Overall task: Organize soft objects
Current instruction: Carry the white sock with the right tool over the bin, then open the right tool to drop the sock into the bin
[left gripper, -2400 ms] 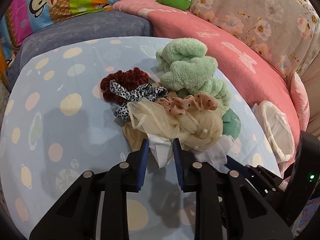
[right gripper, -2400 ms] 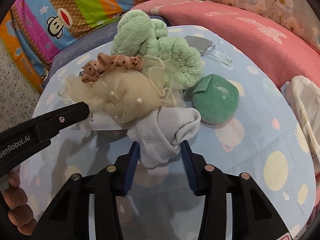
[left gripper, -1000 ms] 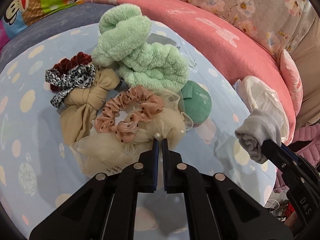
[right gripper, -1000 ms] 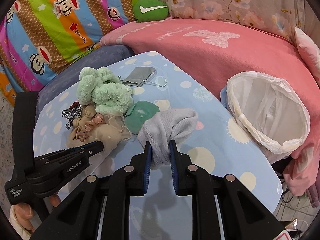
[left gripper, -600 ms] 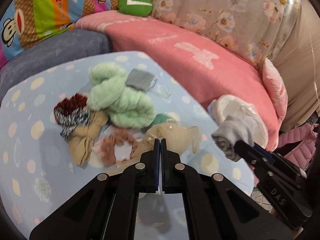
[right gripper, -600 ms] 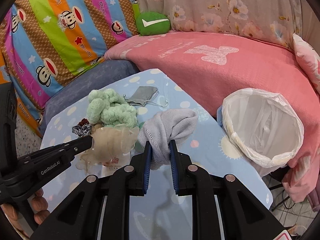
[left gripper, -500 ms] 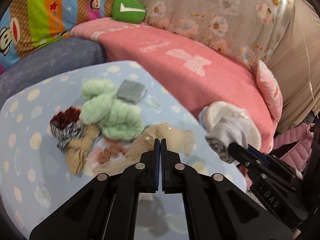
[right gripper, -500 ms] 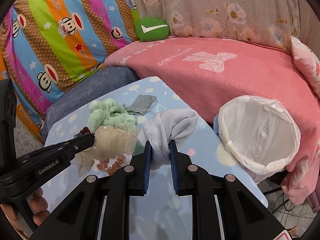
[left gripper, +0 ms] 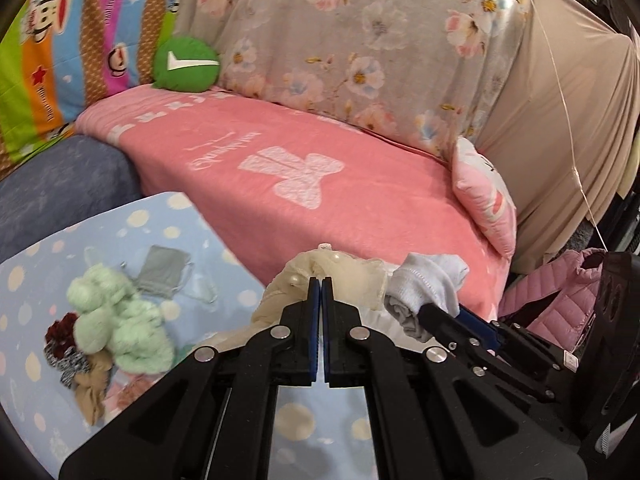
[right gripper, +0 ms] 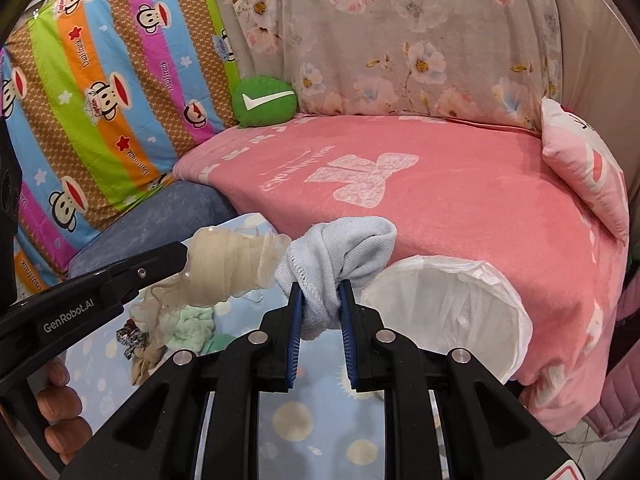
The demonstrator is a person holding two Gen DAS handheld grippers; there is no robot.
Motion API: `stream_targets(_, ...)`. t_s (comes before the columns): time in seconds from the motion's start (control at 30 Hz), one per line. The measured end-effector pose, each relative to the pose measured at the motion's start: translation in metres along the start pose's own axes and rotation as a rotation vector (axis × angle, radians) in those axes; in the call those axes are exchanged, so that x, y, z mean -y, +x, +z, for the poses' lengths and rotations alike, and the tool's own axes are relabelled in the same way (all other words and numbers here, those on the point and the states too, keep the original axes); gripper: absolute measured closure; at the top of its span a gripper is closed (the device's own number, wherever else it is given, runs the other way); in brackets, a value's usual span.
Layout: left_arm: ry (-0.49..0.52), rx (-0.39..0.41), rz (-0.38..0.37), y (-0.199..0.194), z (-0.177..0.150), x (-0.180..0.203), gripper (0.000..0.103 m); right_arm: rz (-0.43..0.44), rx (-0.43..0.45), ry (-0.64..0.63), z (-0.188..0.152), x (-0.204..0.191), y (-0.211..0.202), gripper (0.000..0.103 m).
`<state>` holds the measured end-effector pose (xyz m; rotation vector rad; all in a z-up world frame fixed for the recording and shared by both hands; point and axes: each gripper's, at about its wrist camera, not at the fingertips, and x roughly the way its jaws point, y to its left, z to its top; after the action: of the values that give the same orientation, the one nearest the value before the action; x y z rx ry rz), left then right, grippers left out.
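My left fingers (left gripper: 321, 280) are pressed together on a thin fold of the cream gauze scrunchie (left gripper: 352, 276), which bunches just beyond the tips in the middle of the left wrist view and trails down to the left of them. My right fingers (right gripper: 320, 286) are clamped on the pale grey sock (right gripper: 340, 248), a little apart because the rolled cloth fills the gap; it bulges above the tips at the centre of the right wrist view. In that same view the scrunchie hangs just left of the sock, near it but I cannot tell if they touch. Right of the sock, at centre right, sits the open white bag-lined bin (right gripper: 452, 304), against the pink blanket (right gripper: 460, 200). Lower down, the blue spotted worktop (left gripper: 192, 216) carries the rest of the pile at the lower left of the left wrist view: a fluffy mint green scrunchie (left gripper: 120, 320), a dark red one (left gripper: 58, 332) beside it, a tan bow (left gripper: 90, 392) below, and a small grey pouch (left gripper: 164, 268) above them. A green cushion (right gripper: 264, 101) lies at the upper left.
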<state>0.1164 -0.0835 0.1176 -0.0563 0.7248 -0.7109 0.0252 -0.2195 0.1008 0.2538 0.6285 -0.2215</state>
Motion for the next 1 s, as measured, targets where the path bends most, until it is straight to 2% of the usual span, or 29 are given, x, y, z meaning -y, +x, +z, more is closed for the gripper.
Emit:
stream_targets(0.37, 0.032, -0.116, -0.135, 0.079, 0.01, 0.055, 0.102, -0.107, -0.062, 0.093, 0.001, 0.087, 0.032, 0.085)
stream_targets(0.43, 0.043, -0.13, -0.167, 0.092, 0.009, 0.062, 0.101, -0.126, -0.076, 0.109, 0.0, 0.099, 0.039, 0.083)
stream_targets(0.53, 0.07, -0.124, -0.154, 0.106, 0.007, 0.07, 0.1, -0.14, -0.098, 0.131, -0.004, 0.113, 0.051, 0.078)
stream_targets(0.57, 0.069, -0.126, -0.141, 0.111, 0.008, 0.071, 0.094, -0.144, -0.101, 0.137, -0.005, 0.117, 0.055, 0.075)
stream_targets(0.6, 0.059, -0.128, -0.134, 0.116, 0.008, 0.07, 0.083, -0.149, -0.103, 0.139, -0.005, 0.119, 0.057, 0.071)
stream_targets(0.63, 0.042, -0.133, -0.128, 0.12, 0.008, 0.067, 0.076, -0.156, -0.104, 0.142, -0.006, 0.121, 0.059, 0.062)
stream_targets(0.67, 0.026, -0.133, -0.118, 0.121, 0.008, 0.065, 0.067, -0.165, -0.104, 0.146, -0.006, 0.122, 0.061, 0.058)
stream_targets(0.7, 0.018, -0.129, -0.109, 0.121, 0.008, 0.062, 0.064, -0.17, -0.1, 0.149, -0.006, 0.122, 0.061, 0.055)
stream_targets(1.0, 0.014, -0.083, 0.006, 0.097, 0.002, 0.033, 0.061, -0.15, -0.088, 0.088, -0.008, 0.093, 0.054, 0.053)
